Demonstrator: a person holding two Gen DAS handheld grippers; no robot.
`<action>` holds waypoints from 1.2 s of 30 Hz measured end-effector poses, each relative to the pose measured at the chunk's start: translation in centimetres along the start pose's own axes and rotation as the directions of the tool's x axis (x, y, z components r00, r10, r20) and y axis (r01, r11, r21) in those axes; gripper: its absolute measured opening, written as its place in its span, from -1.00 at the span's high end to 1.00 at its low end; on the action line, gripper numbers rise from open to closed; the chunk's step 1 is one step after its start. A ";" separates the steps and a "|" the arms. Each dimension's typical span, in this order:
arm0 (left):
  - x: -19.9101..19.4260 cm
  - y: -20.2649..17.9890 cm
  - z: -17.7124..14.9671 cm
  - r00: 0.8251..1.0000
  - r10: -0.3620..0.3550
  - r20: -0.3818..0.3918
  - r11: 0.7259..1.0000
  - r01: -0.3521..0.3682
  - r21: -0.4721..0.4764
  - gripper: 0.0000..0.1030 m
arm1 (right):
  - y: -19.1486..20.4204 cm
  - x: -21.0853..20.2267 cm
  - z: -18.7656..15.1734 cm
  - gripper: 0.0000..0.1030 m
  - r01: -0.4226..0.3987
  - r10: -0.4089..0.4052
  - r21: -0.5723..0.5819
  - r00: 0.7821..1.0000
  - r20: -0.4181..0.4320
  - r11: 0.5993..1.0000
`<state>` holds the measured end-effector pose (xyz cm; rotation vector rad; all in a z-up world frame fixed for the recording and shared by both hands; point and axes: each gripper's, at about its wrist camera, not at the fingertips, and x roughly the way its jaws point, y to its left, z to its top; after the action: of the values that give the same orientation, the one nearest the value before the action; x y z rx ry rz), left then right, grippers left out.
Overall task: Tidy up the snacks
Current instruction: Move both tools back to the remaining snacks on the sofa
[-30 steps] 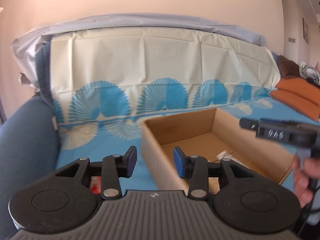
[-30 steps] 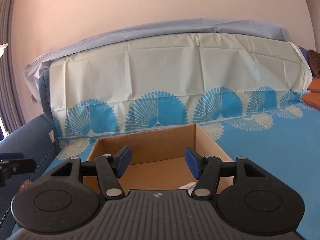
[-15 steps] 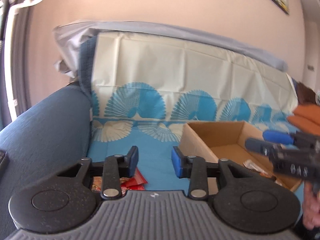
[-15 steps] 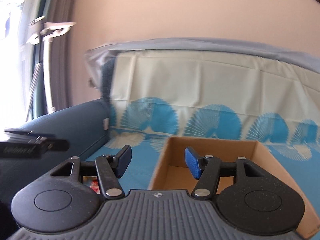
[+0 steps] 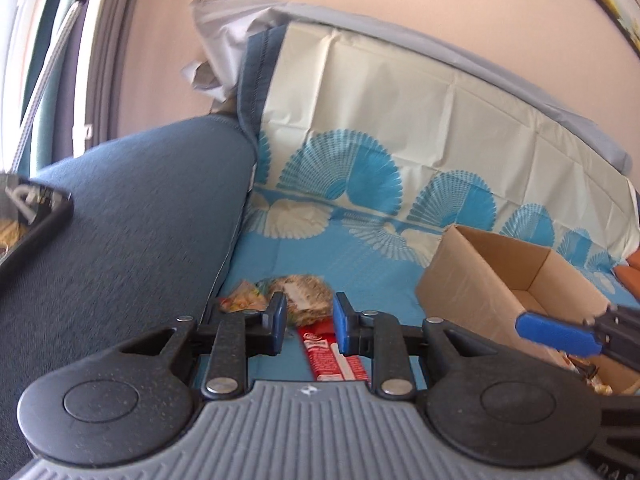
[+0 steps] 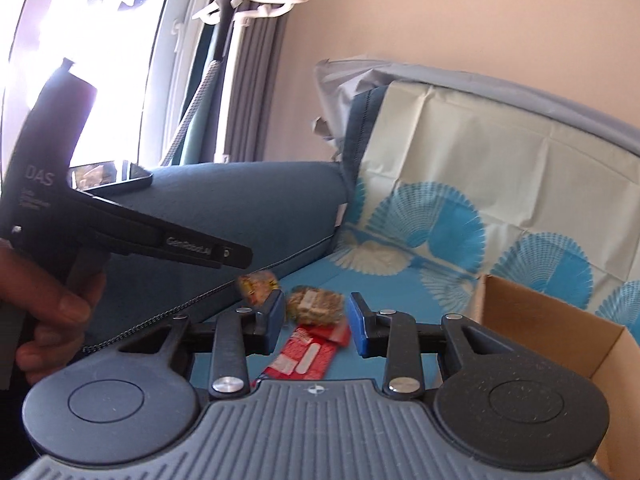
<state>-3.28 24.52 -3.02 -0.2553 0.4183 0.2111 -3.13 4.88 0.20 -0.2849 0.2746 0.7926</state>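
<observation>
Snacks lie loose on the blue cover ahead of both my claws, none in my grip.

Left claw hangs with jaws parted and empty over the red bar; right claw is likewise spread, holding nothing, above the same red bar. Just past it sit the oat cake and, nearer the armrest, the yellow packet. The sofa armrest walls the left side, touching close to the packets. The cardboard box stands open to the right, apart from the snacks, with bare patterned cover between them.
</observation>
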 end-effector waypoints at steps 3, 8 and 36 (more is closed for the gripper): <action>0.5 0.9 0.1 1.000 0.005 -0.008 0.999 -0.006 -0.043 0.48 | 0.6 0.5 -0.2 0.30 -0.029 0.029 0.005 0.999 -0.023 1.000; 1.1 1.4 0.1 0.999 0.028 -0.015 0.997 -0.029 -0.073 0.48 | 0.9 3.6 -0.1 0.07 -0.046 0.050 0.042 0.994 -0.093 0.998; 12.8 -1.5 -1.1 0.930 0.352 -0.103 0.910 -0.314 0.272 0.15 | -1.1 16.8 -6.7 -0.50 0.049 0.038 0.236 0.936 -0.349 0.971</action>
<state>8.11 24.69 -9.12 0.0540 0.6337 0.4741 8.01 12.80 -11.67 -0.1956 0.7034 0.6911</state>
